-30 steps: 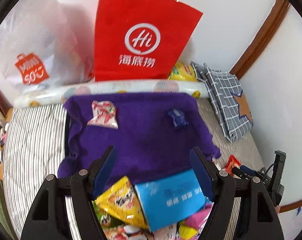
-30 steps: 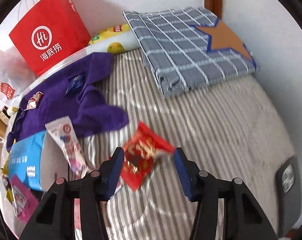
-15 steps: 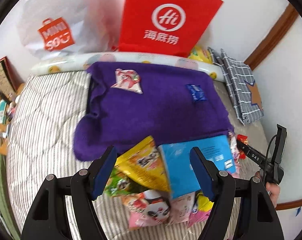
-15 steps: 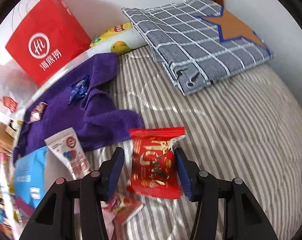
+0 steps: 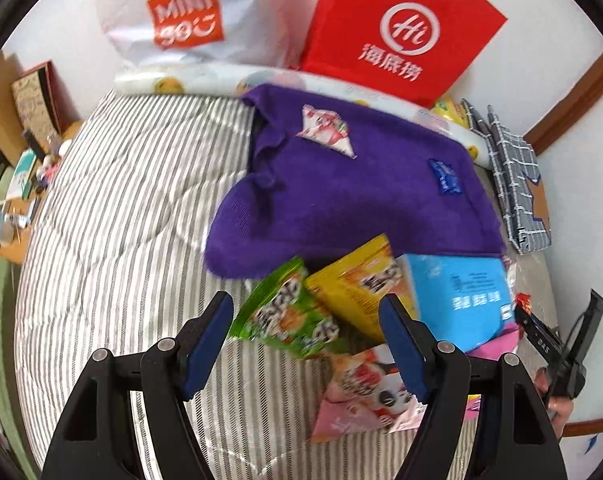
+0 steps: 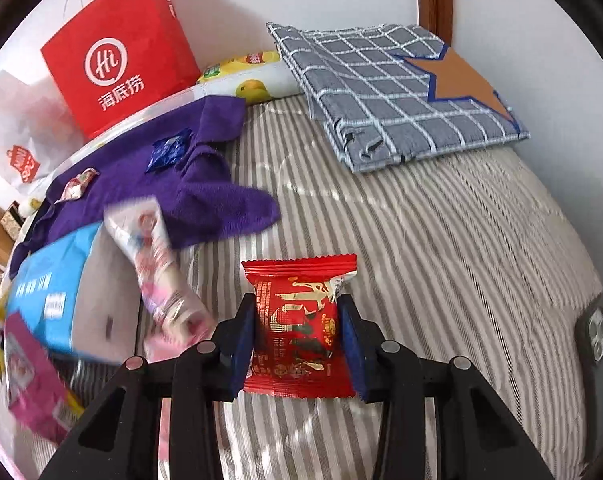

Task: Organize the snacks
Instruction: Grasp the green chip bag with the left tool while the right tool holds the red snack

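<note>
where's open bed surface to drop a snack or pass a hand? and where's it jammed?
Free: striped bedding between the purple cloth, the checked cushion and the red packet, on which the right gripper is closing. Also the stripes left of the cloth in the left view. Crowded: the pile below the cloth, green packet, yellow packet, blue pack.

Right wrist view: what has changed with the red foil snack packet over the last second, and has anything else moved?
The right gripper has closed in on the red foil snack packet: it lay crumpled between wide jaws, now stands flat with the closing pads at its sides. The left gripper, open throughout, swung from the blue box to the green snack bag. The purple cloth and its two small packets stayed put.
</note>
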The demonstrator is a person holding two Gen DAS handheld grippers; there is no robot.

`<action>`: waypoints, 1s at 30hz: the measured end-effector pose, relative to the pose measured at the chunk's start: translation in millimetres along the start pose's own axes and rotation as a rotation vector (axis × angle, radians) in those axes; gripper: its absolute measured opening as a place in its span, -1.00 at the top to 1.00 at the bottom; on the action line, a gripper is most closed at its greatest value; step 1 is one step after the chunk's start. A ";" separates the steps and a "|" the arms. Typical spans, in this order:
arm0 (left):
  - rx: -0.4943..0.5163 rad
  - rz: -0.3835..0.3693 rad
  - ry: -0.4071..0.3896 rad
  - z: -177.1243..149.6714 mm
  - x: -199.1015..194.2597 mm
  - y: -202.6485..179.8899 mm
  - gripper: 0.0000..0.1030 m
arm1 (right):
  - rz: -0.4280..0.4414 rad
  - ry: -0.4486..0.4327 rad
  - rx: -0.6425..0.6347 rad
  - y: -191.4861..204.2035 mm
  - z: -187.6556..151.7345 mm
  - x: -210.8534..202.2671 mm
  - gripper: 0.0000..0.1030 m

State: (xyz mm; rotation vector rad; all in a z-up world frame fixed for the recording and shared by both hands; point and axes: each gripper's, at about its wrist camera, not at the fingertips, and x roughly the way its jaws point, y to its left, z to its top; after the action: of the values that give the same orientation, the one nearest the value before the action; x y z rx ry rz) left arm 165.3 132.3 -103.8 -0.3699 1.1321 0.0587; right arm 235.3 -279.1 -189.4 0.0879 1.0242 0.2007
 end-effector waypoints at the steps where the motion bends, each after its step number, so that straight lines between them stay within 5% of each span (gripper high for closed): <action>1: -0.007 -0.001 0.008 -2.2 2.1 2.6 -0.45 | 0.001 -0.017 0.004 -0.6 -2.3 -1.7 0.26; 11: -0.052 -0.048 0.044 -11.5 13.0 11.9 -0.45 | -0.028 -0.074 -0.025 4.6 -8.6 -2.2 0.23; 30: -0.080 0.062 0.110 -5.9 60.0 11.1 -0.43 | -0.061 -0.064 -0.052 9.3 -6.1 -1.5 0.19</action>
State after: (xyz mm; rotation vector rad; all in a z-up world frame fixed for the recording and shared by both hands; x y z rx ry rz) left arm 183.4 132.5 -162.4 -0.4134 1.2529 0.1405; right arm 228.2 -270.5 -189.7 0.0151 0.9562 0.1679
